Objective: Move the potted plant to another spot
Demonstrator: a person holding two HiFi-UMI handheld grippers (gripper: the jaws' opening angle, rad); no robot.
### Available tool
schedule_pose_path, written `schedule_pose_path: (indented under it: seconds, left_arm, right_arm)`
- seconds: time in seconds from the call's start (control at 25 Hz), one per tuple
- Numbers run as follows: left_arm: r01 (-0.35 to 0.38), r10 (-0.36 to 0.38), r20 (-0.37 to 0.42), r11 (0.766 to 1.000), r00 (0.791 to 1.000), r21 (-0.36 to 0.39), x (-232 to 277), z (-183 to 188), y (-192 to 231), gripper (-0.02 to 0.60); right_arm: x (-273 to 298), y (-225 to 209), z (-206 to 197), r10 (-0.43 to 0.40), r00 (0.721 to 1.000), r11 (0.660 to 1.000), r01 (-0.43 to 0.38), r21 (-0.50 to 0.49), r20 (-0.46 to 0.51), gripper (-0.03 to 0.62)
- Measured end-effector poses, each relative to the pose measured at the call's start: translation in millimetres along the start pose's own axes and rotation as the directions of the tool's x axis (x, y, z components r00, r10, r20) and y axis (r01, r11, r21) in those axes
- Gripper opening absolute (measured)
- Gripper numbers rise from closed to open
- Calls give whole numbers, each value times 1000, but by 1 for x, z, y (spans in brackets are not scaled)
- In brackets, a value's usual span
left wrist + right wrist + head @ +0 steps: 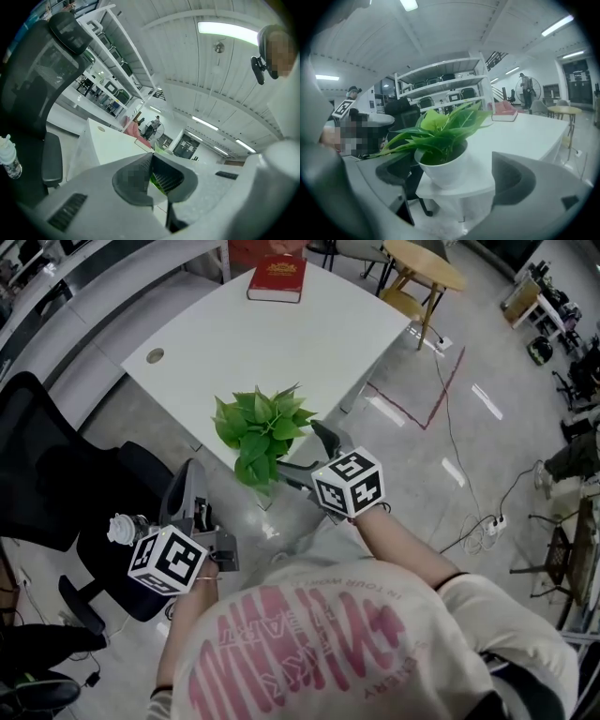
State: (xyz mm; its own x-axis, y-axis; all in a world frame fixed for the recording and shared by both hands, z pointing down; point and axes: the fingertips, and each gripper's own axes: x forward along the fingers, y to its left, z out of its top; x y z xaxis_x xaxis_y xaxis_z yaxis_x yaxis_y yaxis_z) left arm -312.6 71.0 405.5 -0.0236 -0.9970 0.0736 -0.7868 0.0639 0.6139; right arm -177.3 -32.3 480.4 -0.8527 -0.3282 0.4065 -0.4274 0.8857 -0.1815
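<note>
Right gripper view: the right gripper point(452, 185) is gaping wide, with the potted plant point(440, 161) sitting untouched between its jaws. The left gripper point(151, 178) is showing its jaws together and empty.

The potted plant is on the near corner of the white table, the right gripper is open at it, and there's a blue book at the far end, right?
No: the book at the far end is red, not blue, as the head view shows. The potted plant does stand on the near corner of the white table, with the right gripper open at it.
</note>
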Motion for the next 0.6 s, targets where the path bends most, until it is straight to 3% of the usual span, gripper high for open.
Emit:
schedule_pose_path:
  seconds: [0.24,0.6]
  left_arm:
    - [47,-47,6,999,999,2,9,6,-22,3]
    - [96,-98,42,994,994,47,27,24,-45,3]
  right_arm:
    - [-40,-19,11,-77,996,997,76,25,40,547]
    - [-91,-40,68,-181,957,983,170,68,225,537]
